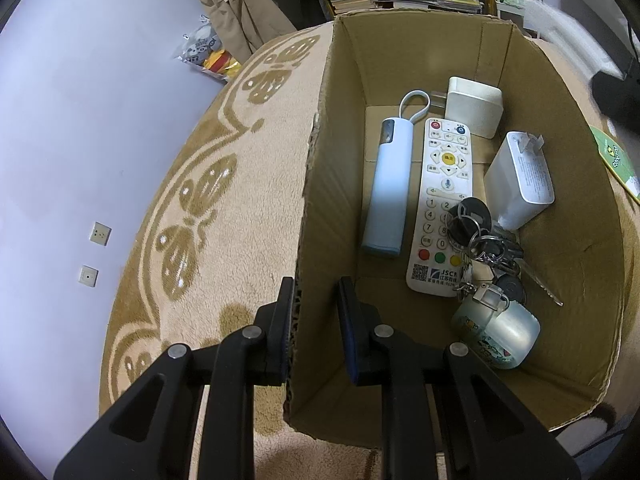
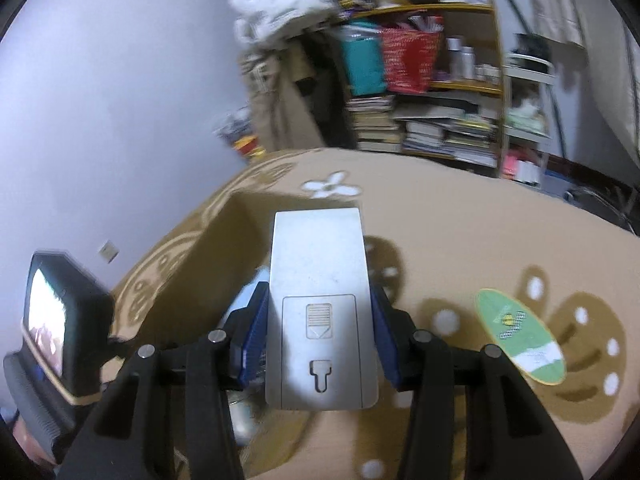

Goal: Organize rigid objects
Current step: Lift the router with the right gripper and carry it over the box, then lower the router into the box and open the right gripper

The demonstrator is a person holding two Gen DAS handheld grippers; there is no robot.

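An open cardboard box (image 1: 560,200) stands on a beige patterned blanket. Inside lie a white remote (image 1: 442,208), a pale blue stick-shaped device (image 1: 388,188), two white chargers (image 1: 474,106) (image 1: 520,184), a bunch of keys (image 1: 488,240) and a small translucent case (image 1: 500,332). My left gripper (image 1: 316,316) is shut on the box's left wall, one finger outside and one inside. My right gripper (image 2: 320,336) is shut on a silver-grey remote (image 2: 320,264), battery cover facing up. It hangs above the box (image 2: 208,264), and the picture is motion-blurred.
A green oval card (image 2: 520,336) lies on the blanket (image 2: 460,232) to the right of the box. A small lit screen device (image 2: 48,320) stands at the left. Crowded bookshelves (image 2: 420,100) and hanging clothes (image 1: 240,0) line the far side, with a pale wall to the left.
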